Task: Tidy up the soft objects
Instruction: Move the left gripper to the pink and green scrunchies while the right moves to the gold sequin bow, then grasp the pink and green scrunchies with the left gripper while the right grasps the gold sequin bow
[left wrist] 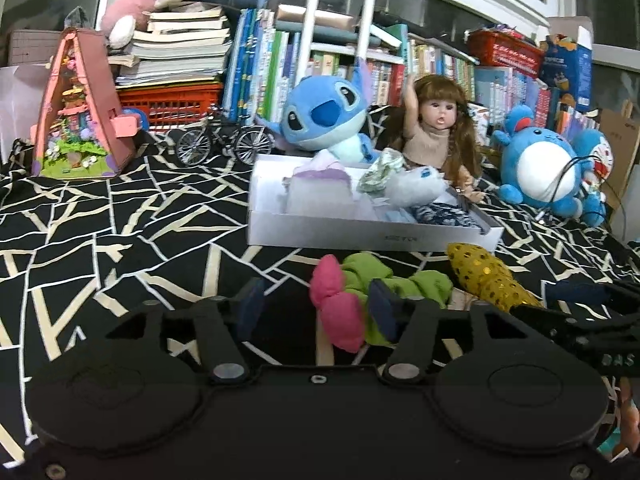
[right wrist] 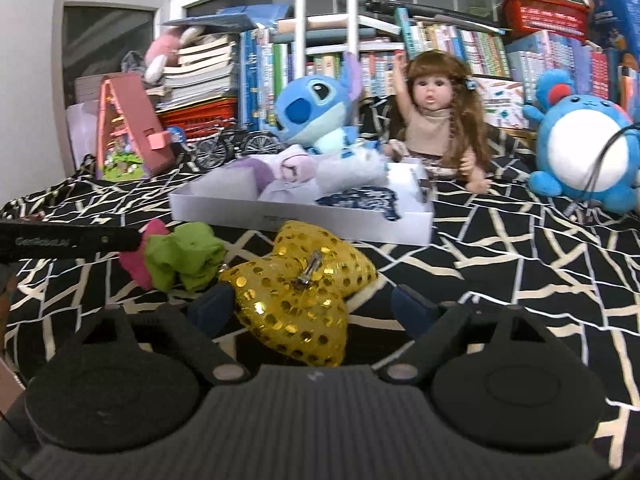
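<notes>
Sequins cover the puffy gold bow (right wrist: 298, 304), clip up, lying between the right gripper (right wrist: 310, 312)'s wide fingers, only the left pad touching it. Beside it, the pink-and-green bow (left wrist: 360, 300) sits against the left gripper (left wrist: 316, 308)'s right pad, fingers half apart, unclamped. Both grippers tilt downward toward the white box (left wrist: 360, 232) just beyond, on patterned black cloth (left wrist: 120, 232).

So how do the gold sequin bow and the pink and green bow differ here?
The gold bow is shiny, sequinned and puffy, with a metal clip on its knot; the pink and green bow is plain matte cloth, crumpled. The gold bow lies between the open right tongs; the pink and green one sits by the left tongs. Both lie outside the white box.
</notes>
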